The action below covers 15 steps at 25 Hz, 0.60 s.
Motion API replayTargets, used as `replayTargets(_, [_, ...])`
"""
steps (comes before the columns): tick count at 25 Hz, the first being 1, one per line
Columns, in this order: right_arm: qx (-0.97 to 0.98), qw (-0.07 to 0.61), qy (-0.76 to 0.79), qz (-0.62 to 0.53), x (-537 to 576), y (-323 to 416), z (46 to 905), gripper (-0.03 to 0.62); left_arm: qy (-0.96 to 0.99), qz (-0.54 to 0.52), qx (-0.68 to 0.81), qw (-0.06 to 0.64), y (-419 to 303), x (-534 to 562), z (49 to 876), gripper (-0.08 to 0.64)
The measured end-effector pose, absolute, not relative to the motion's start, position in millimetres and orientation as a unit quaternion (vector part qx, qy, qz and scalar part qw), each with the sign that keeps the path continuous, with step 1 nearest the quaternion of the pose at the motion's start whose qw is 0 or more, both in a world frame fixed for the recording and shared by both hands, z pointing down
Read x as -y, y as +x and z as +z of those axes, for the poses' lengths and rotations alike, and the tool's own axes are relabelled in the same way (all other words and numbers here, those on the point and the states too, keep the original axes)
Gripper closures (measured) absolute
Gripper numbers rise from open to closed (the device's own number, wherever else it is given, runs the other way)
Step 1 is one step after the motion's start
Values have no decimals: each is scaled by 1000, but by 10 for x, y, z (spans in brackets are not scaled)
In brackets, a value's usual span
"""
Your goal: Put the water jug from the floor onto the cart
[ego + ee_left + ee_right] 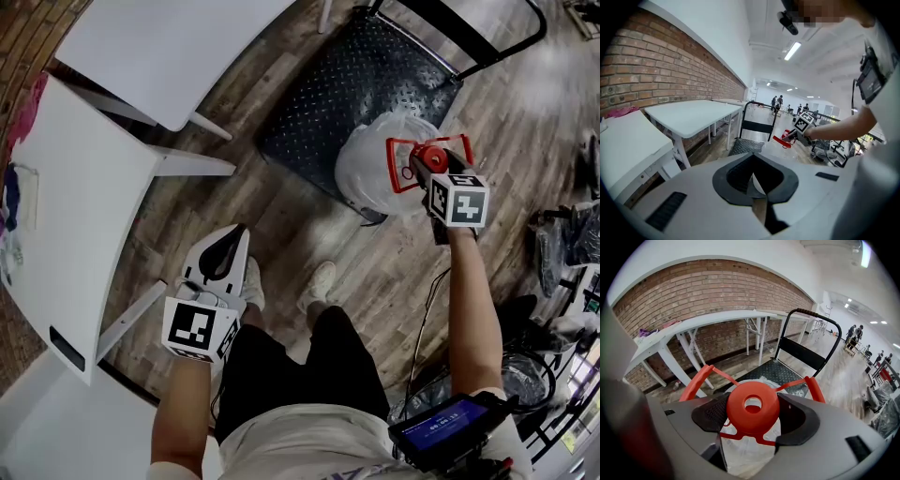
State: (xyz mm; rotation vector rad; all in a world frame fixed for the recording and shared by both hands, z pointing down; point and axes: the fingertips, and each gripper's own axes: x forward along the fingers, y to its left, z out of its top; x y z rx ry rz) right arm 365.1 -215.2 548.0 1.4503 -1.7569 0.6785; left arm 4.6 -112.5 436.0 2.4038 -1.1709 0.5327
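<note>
The water jug (375, 167) is a clear, large bottle with a red carrying handle (420, 155) on its neck. My right gripper (428, 169) is shut on that handle's round red hub (752, 408). The jug's body (745, 451) hangs below the jaws at the near corner of the cart's black diamond-plate deck (361, 70); whether it touches the deck or the floor I cannot tell. The cart's black push handle (813, 315) rises at the far end. My left gripper (221, 258) is held low by the person's left leg, shut with nothing in it (757, 187).
White tables (80, 220) stand along the brick wall (717, 287) at the left, their legs close to the cart. The person's shoes (319, 281) are on the wood floor just behind the jug. Bags and cables (562, 248) lie at the right.
</note>
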Motion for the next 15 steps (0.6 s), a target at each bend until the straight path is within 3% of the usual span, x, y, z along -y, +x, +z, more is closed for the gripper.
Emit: replayTargets(15, [684, 369, 565, 277, 2039, 3768, 5749, 279, 856, 210, 418, 222, 149, 1000, 4516, 558])
